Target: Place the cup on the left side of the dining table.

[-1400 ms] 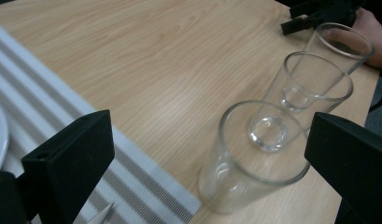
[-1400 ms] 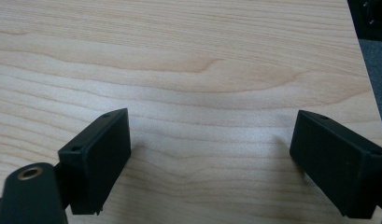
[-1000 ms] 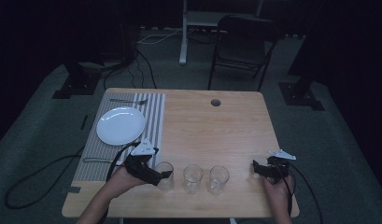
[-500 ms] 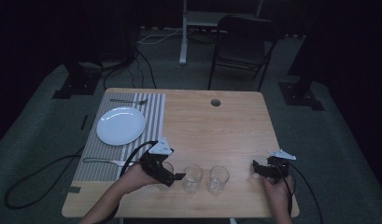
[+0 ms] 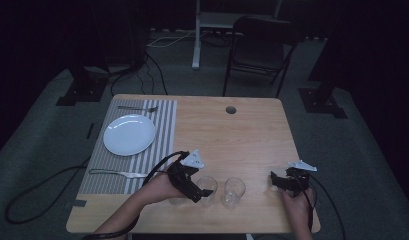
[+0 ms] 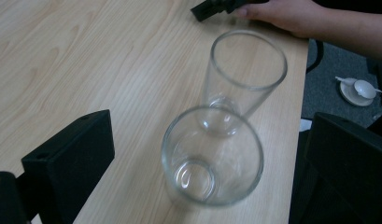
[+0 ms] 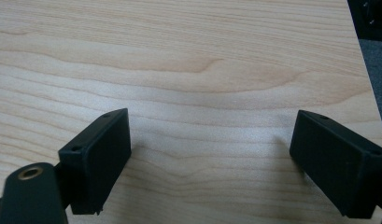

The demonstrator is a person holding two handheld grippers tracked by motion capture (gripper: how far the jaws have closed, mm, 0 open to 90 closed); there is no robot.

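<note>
Left gripper (image 5: 206, 192) has shifted right since the earlier frames, from the leftmost glass (image 5: 178, 199) to the middle glass (image 5: 208, 189). The leftmost glass now sits behind the left hand (image 5: 159, 188), mostly hidden in the high view. Right gripper (image 5: 273, 181) hasn't moved.

Left gripper view: jaws spread wide, nothing gripped. Middle glass (image 6: 212, 156) stands upright between them, clear of both, nearer the right jaw. The far glass (image 6: 244, 70) is just beyond it, rims overlapping from this angle; can't tell if they touch. Right hand (image 6: 284, 15) with its gripper is visible past that.

Right gripper view: jaws wide open over bare table (image 7: 193, 60), holding nothing.

Relative to the middle glass in the high view: far glass (image 5: 234, 191) just right, right gripper well right, striped placemat (image 5: 162, 140) with white plate (image 5: 129, 134) up-left, knife (image 5: 117, 173) left, fork (image 5: 137, 108) beyond the plate.
</note>
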